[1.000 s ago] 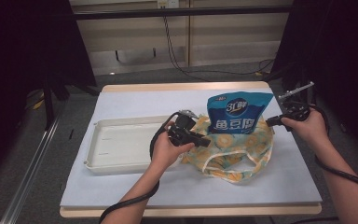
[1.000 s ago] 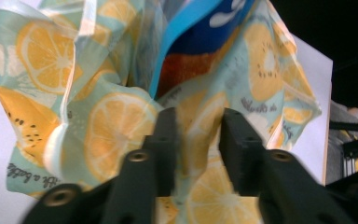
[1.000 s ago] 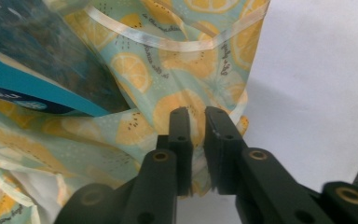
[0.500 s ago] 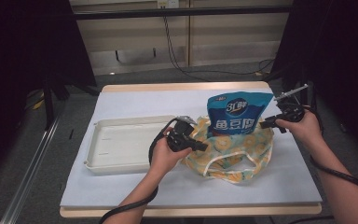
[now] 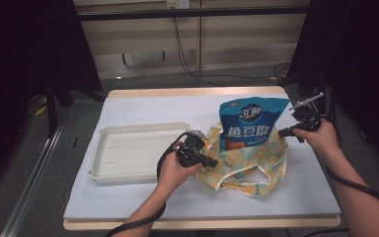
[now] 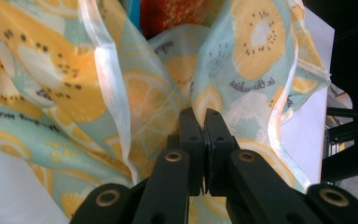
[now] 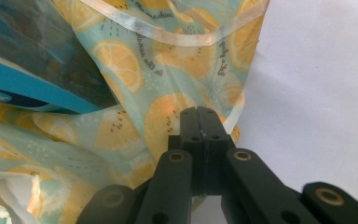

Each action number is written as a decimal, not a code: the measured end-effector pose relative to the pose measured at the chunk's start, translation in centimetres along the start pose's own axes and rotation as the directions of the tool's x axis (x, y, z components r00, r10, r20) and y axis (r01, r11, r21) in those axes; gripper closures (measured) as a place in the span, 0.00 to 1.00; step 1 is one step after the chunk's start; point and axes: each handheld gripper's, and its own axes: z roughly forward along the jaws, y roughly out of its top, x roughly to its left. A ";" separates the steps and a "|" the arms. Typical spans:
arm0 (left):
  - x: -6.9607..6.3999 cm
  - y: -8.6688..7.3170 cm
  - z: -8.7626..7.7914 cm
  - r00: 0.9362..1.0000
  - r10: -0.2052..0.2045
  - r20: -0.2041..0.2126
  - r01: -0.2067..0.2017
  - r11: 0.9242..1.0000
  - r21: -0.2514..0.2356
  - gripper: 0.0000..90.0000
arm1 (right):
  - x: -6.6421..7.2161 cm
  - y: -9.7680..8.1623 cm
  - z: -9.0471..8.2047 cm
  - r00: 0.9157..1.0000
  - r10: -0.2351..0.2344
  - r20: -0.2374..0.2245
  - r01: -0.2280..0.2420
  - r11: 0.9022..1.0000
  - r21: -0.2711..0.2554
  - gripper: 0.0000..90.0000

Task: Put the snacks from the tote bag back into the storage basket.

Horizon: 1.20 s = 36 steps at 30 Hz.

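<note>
Pinching the fruit-print bag (image 5: 246, 160) at nine and three o'clock with both grippers (image 6: 204, 116) (image 7: 200, 116) clamped on fabric; next I lift its rim around the blue snack pouch (image 5: 249, 121).

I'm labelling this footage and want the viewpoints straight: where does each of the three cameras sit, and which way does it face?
High view: above the person's side of the table, looking forward and down; both forearms, left gripper and right gripper show.
Left gripper view: on the left gripper, looking along its shut jaws into the fruit-print bag.
Right gripper view: on the right gripper, jaws shut at the bag's edge.
Shared: all show the bag and the blue snack pouch.
</note>
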 end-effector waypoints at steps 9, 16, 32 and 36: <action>-0.3 0.9 -1.0 1.000 0.012 -0.010 -0.012 1.000 0.007 0.59 | 0.8 0.0 -1.2 1.000 -0.013 0.028 0.013 1.000 -0.008 0.67; -0.5 1.7 -2.3 0.999 0.012 -0.039 -0.013 1.000 -0.006 0.38 | 1.4 -0.4 -2.0 0.999 -0.020 0.030 0.020 1.000 -0.019 0.44; 0.6 4.0 -5.7 0.995 -0.004 -0.104 0.002 1.000 -0.019 0.12 | 3.1 -1.7 -2.1 0.999 -0.049 0.018 0.050 0.997 -0.051 0.15; 1.0 4.7 -6.2 0.995 0.007 -0.104 -0.009 1.000 -0.017 0.09 | 3.3 -2.0 -2.3 0.998 -0.052 0.020 0.053 0.997 -0.063 0.12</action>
